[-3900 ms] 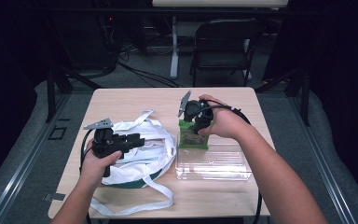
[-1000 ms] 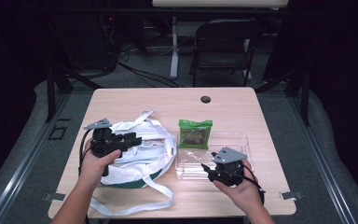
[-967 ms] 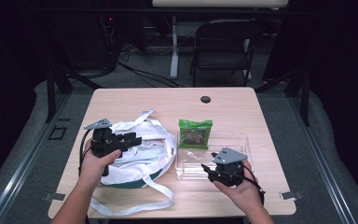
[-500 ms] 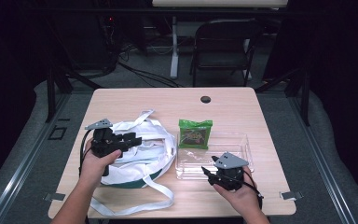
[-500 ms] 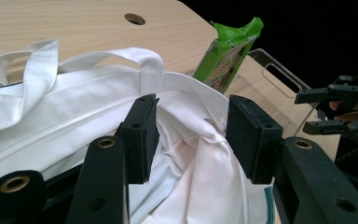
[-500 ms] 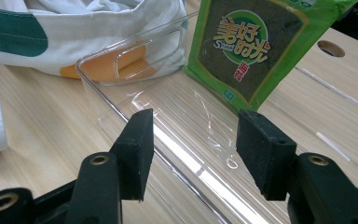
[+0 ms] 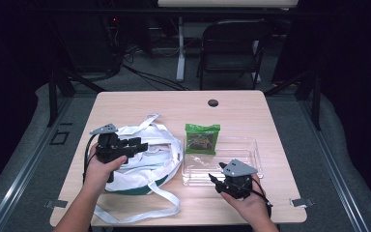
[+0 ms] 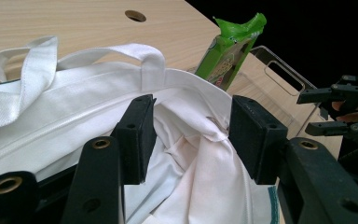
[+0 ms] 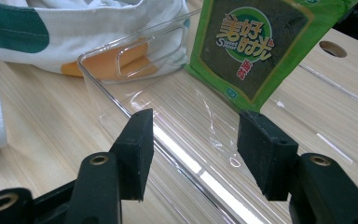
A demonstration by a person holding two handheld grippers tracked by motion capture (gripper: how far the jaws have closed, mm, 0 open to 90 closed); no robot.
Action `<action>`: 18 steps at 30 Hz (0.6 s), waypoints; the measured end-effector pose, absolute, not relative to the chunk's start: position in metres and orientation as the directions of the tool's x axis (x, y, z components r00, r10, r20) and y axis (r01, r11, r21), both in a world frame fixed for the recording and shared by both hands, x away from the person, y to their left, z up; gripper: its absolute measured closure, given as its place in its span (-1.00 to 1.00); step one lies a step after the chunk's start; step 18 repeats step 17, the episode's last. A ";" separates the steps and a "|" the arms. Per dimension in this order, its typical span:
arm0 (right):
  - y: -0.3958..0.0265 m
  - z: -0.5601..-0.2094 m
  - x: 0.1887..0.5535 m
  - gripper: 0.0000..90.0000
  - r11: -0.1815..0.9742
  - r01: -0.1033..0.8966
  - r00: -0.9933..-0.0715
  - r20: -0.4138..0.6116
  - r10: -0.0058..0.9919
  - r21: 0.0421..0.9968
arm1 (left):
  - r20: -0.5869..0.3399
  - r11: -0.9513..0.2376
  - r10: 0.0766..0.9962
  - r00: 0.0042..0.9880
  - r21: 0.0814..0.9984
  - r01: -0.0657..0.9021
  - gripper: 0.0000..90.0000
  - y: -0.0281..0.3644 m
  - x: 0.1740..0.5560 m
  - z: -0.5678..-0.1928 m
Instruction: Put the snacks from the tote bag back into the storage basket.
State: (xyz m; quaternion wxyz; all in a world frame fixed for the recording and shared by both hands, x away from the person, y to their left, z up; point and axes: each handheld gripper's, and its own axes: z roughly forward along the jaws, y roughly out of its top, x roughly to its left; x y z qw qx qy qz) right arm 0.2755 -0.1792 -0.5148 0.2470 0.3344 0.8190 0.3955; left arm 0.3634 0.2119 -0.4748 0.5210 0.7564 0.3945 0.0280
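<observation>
White tote bag (image 7: 145, 159), slumped on wooden table (image 7: 241, 108), mouth apparently propped wide by left gripper (image 8: 191, 128), jaws spread inside the cloth, nothing clamped, presumably for loading

Green snack packet (image 7: 202, 138), leaning upright at far rim of clear plastic tray (image 7: 251, 152), just beside bag

Right gripper (image 9: 196, 140), jaws open and empty, poised over tray's near wall, aimed at packet, likely for pickup

A crumpled white cloth bag (image 7: 147, 157) with long straps and a green patch lies on the desk's left half, its mouth open, beside a clear plastic tray (image 7: 244, 150) against whose far-left end a green snack packet (image 7: 202, 138) leans upright.
</observation>
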 end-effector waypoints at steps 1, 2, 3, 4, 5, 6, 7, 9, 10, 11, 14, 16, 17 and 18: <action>-0.180 -0.515 0.276 0.02 0.462 0.351 -0.655 -0.139 0.743 0.814 | -0.368 -0.146 0.627 0.687 0.810 0.568 0.12 0.212 0.364 -0.475; -0.180 -0.515 0.276 0.02 0.461 0.351 -0.654 -0.139 0.744 0.815 | -0.368 -0.146 0.627 0.687 0.810 0.568 0.12 0.212 0.364 -0.475; -0.180 -0.515 0.276 0.02 0.461 0.352 -0.654 -0.138 0.744 0.815 | -0.367 -0.146 0.628 0.686 0.810 0.567 0.12 0.212 0.364 -0.475; -0.180 -0.515 0.276 0.02 0.461 0.352 -0.654 -0.138 0.744 0.815 | -0.367 -0.147 0.628 0.686 0.810 0.568 0.12 0.212 0.364 -0.475; -0.180 -0.514 0.276 0.02 0.460 0.352 -0.654 -0.138 0.744 0.815 | -0.366 -0.148 0.629 0.686 0.810 0.568 0.11 0.212 0.364 -0.475; -0.180 -0.514 0.276 0.01 0.462 0.353 -0.654 -0.139 0.744 0.814 | -0.365 -0.147 0.630 0.686 0.811 0.567 0.11 0.213 0.364 -0.475; -0.180 -0.514 0.276 0.01 0.460 0.352 -0.654 -0.137 0.744 0.815 | -0.361 -0.150 0.631 0.687 0.812 0.564 0.11 0.213 0.364 -0.475; -0.181 -0.513 0.276 0.01 0.450 0.350 -0.651 -0.132 0.747 0.822 | -0.358 -0.142 0.637 0.683 0.816 0.560 0.08 0.214 0.364 -0.474; -0.181 -0.512 0.276 0.01 0.446 0.350 -0.650 -0.130 0.749 0.824 | -0.356 -0.142 0.638 0.683 0.817 0.559 0.07 0.215 0.364 -0.474; -0.182 -0.511 0.276 0.01 0.441 0.347 -0.647 -0.129 0.751 0.828 | -0.355 -0.141 0.641 0.681 0.818 0.558 0.06 0.215 0.364 -0.473; -0.184 -0.505 0.279 0.01 0.433 0.339 -0.647 -0.127 0.752 0.835 | -0.345 -0.142 0.648 0.679 0.821 0.553 0.01 0.216 0.364 -0.473; -0.185 -0.499 0.283 0.01 0.438 0.336 -0.645 -0.135 0.752 0.834 | -0.338 -0.144 0.654 0.677 0.823 0.550 -0.01 0.216 0.365 -0.473; -0.185 -0.495 0.287 0.00 0.441 0.335 -0.648 -0.136 0.750 0.833 | -0.336 -0.144 0.656 0.676 0.823 0.549 -0.02 0.216 0.365 -0.474; -0.185 -0.495 0.287 0.00 0.441 0.335 -0.648 -0.136 0.750 0.833 | -0.336 -0.144 0.656 0.676 0.823 0.549 -0.02 0.216 0.365 -0.474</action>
